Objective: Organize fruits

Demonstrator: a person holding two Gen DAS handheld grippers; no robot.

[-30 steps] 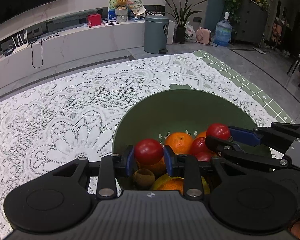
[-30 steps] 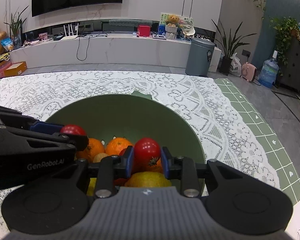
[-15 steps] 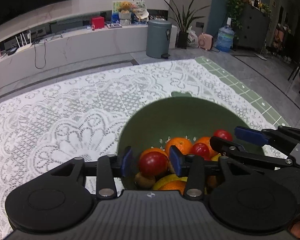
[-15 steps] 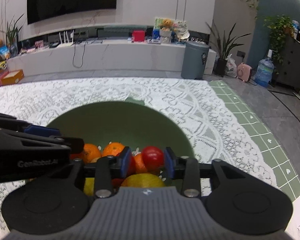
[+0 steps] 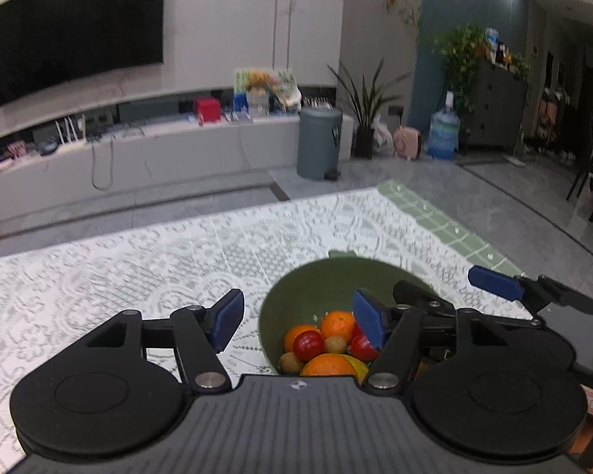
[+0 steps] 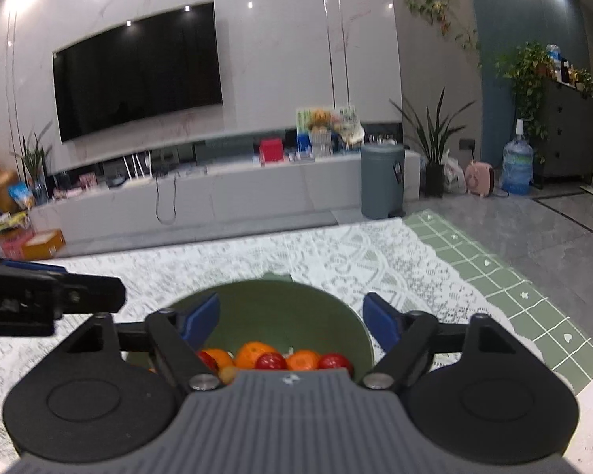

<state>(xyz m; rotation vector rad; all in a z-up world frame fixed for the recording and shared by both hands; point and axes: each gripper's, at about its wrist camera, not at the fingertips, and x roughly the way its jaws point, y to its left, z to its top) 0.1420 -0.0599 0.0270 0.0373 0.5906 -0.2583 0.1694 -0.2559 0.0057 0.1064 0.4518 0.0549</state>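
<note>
We are in a home living room. A large dark television point(image 6: 138, 69) hangs on a pale marble-look wall above a long low media console point(image 6: 201, 193) cluttered with a red box point(image 6: 271, 150), a router and trailing cables. Beside it we see a grey pedal bin point(image 6: 382, 179), a potted plant point(image 6: 435, 138), a water jug point(image 6: 516, 168) and a dark dresser point(image 6: 569, 130) topped with trailing greenery. In front of us the table point(image 6: 336, 252) wears a white lace cloth over a green checked one, with a green bowl of fruit point(image 6: 280, 312) on it.
</note>
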